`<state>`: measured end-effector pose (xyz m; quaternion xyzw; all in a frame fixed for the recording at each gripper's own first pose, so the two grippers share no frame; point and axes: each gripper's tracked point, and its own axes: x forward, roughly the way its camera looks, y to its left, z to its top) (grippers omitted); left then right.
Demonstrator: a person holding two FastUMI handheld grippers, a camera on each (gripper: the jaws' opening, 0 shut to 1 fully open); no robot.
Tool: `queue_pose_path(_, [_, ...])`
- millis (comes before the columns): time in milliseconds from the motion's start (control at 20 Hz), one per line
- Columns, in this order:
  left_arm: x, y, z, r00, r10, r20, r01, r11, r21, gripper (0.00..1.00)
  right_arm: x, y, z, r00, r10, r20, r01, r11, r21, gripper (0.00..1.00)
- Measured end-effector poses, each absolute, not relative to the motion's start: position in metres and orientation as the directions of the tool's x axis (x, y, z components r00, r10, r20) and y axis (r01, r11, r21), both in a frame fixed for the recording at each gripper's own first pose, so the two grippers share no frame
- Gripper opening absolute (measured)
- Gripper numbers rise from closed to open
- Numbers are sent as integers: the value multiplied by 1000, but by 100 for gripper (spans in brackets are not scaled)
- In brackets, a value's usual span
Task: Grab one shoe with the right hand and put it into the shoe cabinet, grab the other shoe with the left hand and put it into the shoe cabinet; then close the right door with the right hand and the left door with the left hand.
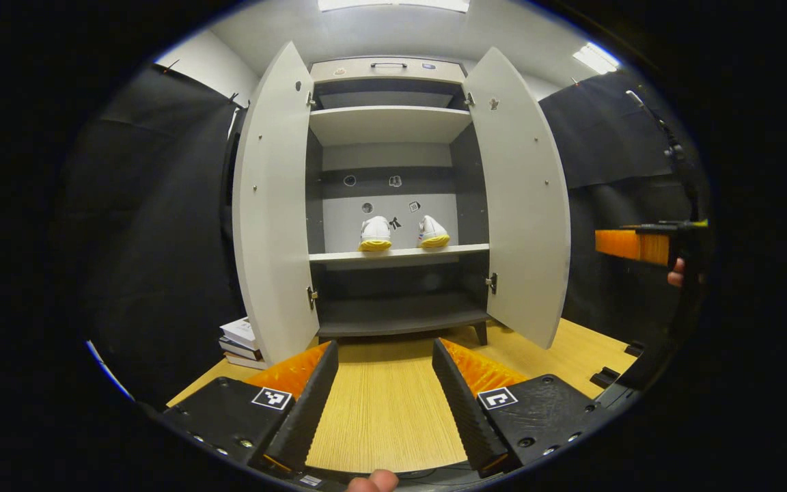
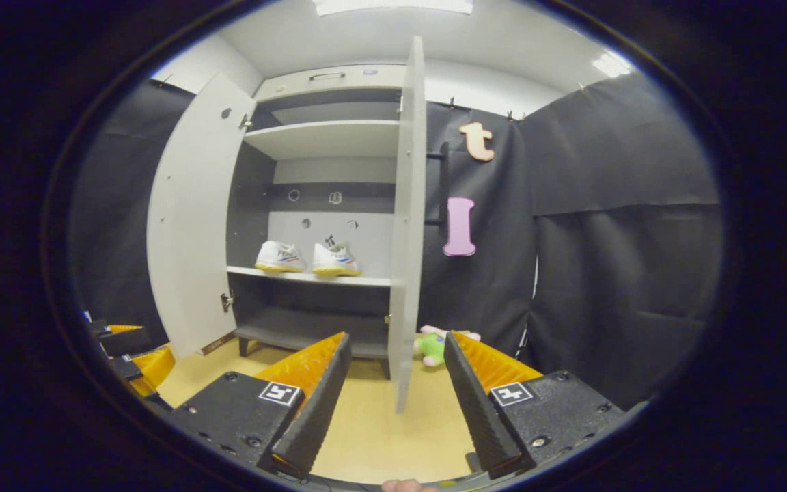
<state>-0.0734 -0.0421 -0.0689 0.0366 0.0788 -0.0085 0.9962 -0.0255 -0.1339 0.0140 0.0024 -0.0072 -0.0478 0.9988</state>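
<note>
Two white shoes with yellow soles, the left shoe (image 1: 375,234) and the right shoe (image 1: 432,231), stand side by side on the middle shelf (image 1: 397,254) of the grey shoe cabinet. Both doors hang open: the left door (image 1: 272,205) and the right door (image 1: 523,198). My left gripper (image 1: 384,372) is open over the wooden floor, well back from the cabinet. My right gripper (image 2: 395,369) is open too, its fingers straddling the edge of the right door (image 2: 407,225) without touching it. The shoes (image 2: 308,258) sit on the shelf in the right gripper view. The right gripper (image 1: 632,244) appears far right in the left gripper view.
A stack of books (image 1: 242,340) lies on the floor beside the left door. A green and pink plush toy (image 2: 434,345) lies behind the right door. Black cloth walls close both sides. The wooden floor (image 1: 387,403) stretches before the cabinet.
</note>
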Motion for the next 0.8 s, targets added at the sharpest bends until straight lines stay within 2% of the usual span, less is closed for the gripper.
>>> queue_pose_path(400, [-72, -43, -68, 988, -19, -152, 37, 992, 121, 85, 30, -216, 106, 975, -200, 97, 196, 979, 52, 89])
queue_pose_path(800, [-70, -45, -78, 983, -29, -179, 52, 990, 128, 87, 97, -250, 141, 977, -207, 49, 201, 974, 102, 89])
